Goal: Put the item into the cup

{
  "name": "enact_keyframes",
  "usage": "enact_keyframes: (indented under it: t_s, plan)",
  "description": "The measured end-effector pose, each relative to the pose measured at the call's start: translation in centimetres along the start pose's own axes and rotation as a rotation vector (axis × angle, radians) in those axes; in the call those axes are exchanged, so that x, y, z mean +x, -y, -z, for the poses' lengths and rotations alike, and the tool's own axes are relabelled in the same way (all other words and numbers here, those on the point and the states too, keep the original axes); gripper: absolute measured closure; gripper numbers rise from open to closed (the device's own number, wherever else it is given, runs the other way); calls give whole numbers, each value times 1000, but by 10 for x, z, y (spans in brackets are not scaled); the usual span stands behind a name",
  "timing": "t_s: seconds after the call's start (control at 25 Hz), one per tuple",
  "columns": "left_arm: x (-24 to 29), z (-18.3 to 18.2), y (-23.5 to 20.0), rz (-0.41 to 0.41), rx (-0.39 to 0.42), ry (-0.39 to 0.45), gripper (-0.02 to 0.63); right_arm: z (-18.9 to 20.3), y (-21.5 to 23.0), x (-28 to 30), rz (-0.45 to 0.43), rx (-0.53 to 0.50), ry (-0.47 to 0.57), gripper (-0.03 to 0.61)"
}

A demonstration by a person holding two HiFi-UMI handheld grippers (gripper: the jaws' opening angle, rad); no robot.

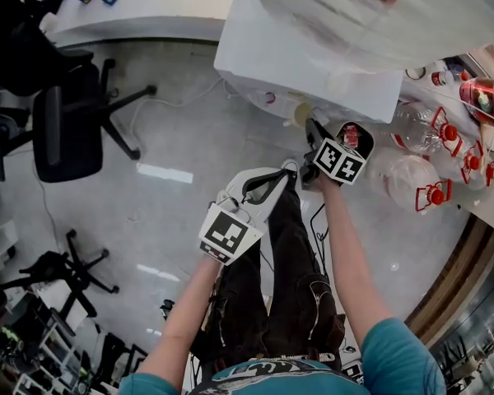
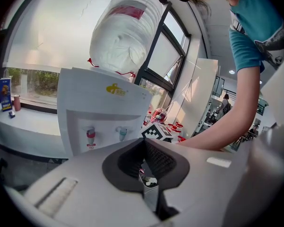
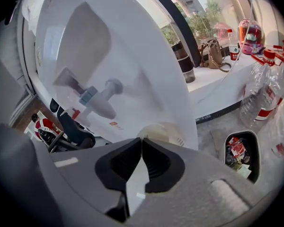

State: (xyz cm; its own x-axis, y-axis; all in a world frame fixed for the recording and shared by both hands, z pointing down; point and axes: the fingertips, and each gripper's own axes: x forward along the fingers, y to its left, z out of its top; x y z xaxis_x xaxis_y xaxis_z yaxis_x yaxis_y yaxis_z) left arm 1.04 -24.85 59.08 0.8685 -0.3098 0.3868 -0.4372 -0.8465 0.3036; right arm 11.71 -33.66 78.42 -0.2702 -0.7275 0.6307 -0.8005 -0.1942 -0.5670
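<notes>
A white water dispenser [image 1: 313, 64] stands in front of me, its red tap [image 2: 90, 135] and blue tap [image 2: 122, 133] set in the front recess. My right gripper [image 1: 309, 126] is up against the dispenser's front, shut on the wall of a pale paper cup [image 1: 300, 113]. In the right gripper view the cup [image 3: 162, 132] sits just past the shut right gripper [image 3: 142, 143], below the blue tap [image 3: 97, 96]. My left gripper [image 1: 285, 171] hangs lower and nearer to me, pointing at the dispenser [image 2: 99, 112]. The left gripper [image 2: 144, 144] has its jaws together and grips nothing that I can make out.
A large water bottle [image 2: 125, 30] sits upside down on the dispenser. Empty bottles with red caps [image 1: 424, 130] lie to the right, beside a black waste bin [image 3: 240, 152]. Black office chairs [image 1: 66, 130] stand to the left on the glossy floor, near a white counter [image 1: 140, 11].
</notes>
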Motion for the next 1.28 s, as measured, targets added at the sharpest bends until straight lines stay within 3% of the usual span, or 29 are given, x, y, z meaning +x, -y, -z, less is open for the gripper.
enact_keyframes:
  t_s: [0.92, 1.28]
  plan:
    - [-2, 6, 1, -4, -7, -21, 598, 1, -2, -3, -37, 23, -3, 508]
    - [-13, -8, 6, -2, 20, 0, 598, -4, -27, -43, -80, -88, 21, 506]
